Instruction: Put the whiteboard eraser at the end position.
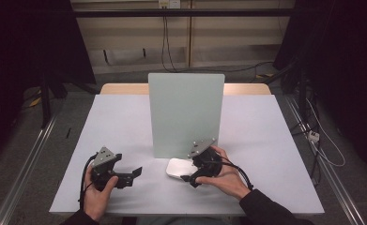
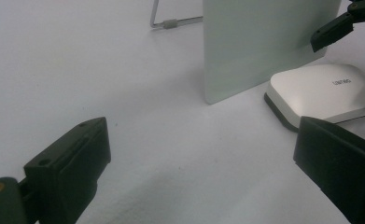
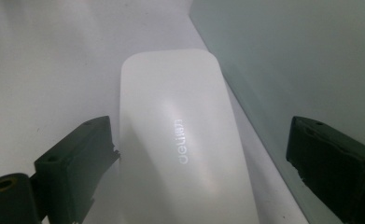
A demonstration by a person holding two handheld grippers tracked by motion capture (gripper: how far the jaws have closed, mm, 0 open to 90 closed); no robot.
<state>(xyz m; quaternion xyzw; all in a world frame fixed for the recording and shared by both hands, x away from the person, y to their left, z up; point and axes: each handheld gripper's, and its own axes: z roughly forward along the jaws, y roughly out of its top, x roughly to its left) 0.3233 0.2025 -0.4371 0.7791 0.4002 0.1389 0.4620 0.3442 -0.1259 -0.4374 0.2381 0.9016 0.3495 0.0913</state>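
A flat white device with rounded corners [image 1: 177,168] lies on the table just in front of an upright pale green panel [image 1: 186,112]. My right gripper [image 1: 190,171] straddles its near end. In the right gripper view the device [image 3: 180,140] runs up between the jaws of that gripper [image 3: 199,135]. The left jaw sits at its edge and the right jaw stands well off, so the gripper is open. My left gripper [image 1: 136,172] rests open at the left with nothing between its jaws [image 2: 201,140], pointing toward the device [image 2: 320,91].
The grey-white table [image 1: 115,131] has bare room on both sides of the panel [image 2: 259,42]. A thin wire foot [image 2: 171,22] of the panel's stand lies behind it. Cables and metal rails run along the floor around the table.
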